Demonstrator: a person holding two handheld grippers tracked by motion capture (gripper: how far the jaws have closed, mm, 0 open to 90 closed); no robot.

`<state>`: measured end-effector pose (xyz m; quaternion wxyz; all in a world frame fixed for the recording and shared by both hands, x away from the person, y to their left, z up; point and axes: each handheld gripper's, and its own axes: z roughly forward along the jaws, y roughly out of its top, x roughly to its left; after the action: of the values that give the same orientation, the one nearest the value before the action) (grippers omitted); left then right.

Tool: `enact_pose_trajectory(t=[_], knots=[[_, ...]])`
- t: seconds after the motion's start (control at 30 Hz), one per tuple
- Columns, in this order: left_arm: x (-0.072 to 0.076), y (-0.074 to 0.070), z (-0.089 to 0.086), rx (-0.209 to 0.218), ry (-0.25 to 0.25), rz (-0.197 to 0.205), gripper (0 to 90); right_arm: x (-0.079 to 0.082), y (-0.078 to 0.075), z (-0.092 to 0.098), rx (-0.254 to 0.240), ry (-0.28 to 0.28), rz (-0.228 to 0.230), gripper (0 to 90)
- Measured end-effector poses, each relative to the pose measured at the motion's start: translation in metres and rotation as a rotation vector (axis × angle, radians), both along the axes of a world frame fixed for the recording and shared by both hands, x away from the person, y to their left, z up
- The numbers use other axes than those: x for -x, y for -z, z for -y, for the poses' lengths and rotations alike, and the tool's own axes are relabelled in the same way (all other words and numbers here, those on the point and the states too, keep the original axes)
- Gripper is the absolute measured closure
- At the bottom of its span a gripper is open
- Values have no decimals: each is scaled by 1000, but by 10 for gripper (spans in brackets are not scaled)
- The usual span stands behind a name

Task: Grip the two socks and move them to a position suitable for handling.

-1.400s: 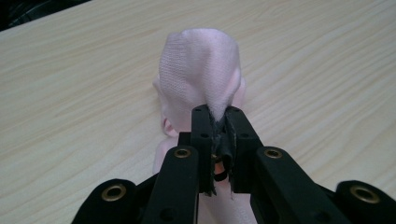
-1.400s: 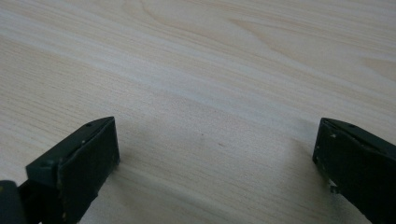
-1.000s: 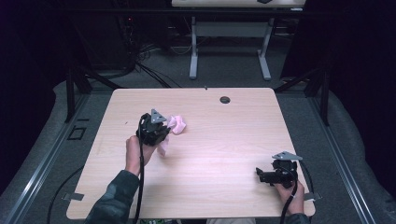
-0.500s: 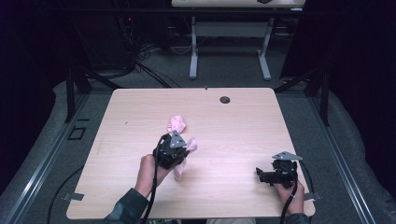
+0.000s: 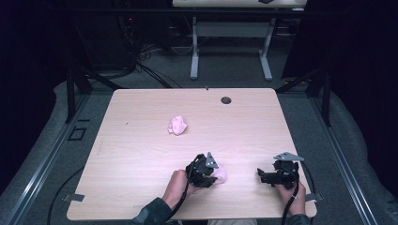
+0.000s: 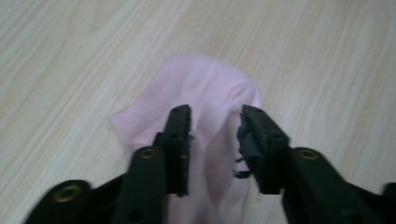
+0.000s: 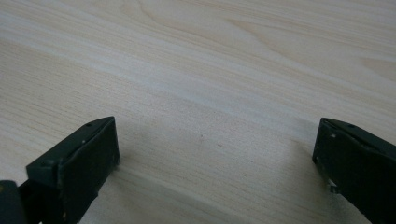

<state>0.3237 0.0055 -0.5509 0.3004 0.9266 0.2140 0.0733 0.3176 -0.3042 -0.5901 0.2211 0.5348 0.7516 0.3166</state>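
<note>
**Left gripper straddles a pink sock near the table's front edge**

In the high view a pale wooden table (image 5: 141, 140) carries two pink cloth items. One, a crumpled pink bundle (image 5: 177, 125), lies by itself toward the middle of the table, well apart from both hands. The other, a pink sock (image 5: 219, 174), sits near the front edge, touching the left gripper (image 5: 202, 169), which partly covers it from above.

The left gripper view shows this sock (image 6: 205, 98) lying on the wood with the two black jaws on either side of a raised fold of fabric. The jaws stand a little apart, a band of pink cloth showing between them; whether they press the fabric or merely flank it cannot be told. The sock's rounded end points away from the camera, past the jaw tips.

The right gripper (image 5: 274, 176) rests low over the front right part of the table, near the sock but not touching it, held by the person's right hand (image 5: 288, 192). In the right gripper view its jaws are spread wide, with bare wood grain between them.

A small dark round hole (image 5: 226, 100) sits near the table's far edge
</note>
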Motion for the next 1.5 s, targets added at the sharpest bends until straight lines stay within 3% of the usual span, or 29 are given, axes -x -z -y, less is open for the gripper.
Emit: enact_pose_trajectory(t=[0.03,0.07,0.13,0.17,0.3,0.33,0.37,0.43,0.47,0.5,0.53,0.67,0.8,0.9,0.93,1.03,1.1,1.2,1.23,1.33,1.5], knots=[[0,0,1,3,12,-4,619,0,0,0,0,0,0,0],[2,-1,1,8,10,8,483,0,0,0,0,1,0,0],[4,-4,-1,26,10,19,345,0,0,0,3,6,1,1],[6,-7,-3,35,1,27,345,0,0,-1,2,6,3,3],[10,-19,-22,103,-52,41,184,1,-1,-1,2,-2,-3,25],[11,-25,-35,132,-89,52,154,1,-2,-2,7,-19,2,55],[11,-25,-35,132,-89,52,146,1,-2,-2,7,-19,2,55],[11,-29,-50,150,-125,52,135,1,-2,-3,14,-29,9,62],[11,-31,-65,168,-174,59,95,1,-3,-3,11,-35,10,70],[11,-31,-65,168,-174,59,78,1,-3,-3,11,-35,10,70],[11,-33,-79,180,-209,57,69,0,-3,-4,13,-38,4,70],[12,-33,-98,186,-259,56,31,-3,-5,-3,0,-34,-19,75],[14,-28,-123,198,-328,39,18,-2,-7,-2,-42,-42,-25,93],[16,-21,-137,210,-365,1,26,1,-14,-8,-86,-61,-9,120],[18,-17,-141,207,-386,-4,58,2,-23,-14,-123,-94,5,140],[19,-15,-143,205,-385,-9,100,3,-32,-24,-140,-124,18,147],[19,-13,-141,204,-389,-11,157,1,-42,-42,-161,-187,15,168],[17,-10,-133,200,-395,-28,194,-1,-45,-55,-162,-217,9,191],[16,-9,-131,197,-389,-28,209,-2,-46,-64,-152,-245,-2,251],[16,-4,-120,174,-380,-48,265,-3,-46,-80,-145,-283,-6,299],[15,1,-113,190,-380,-88,408,-10,-41,-112,-82,-391,-32,439]])
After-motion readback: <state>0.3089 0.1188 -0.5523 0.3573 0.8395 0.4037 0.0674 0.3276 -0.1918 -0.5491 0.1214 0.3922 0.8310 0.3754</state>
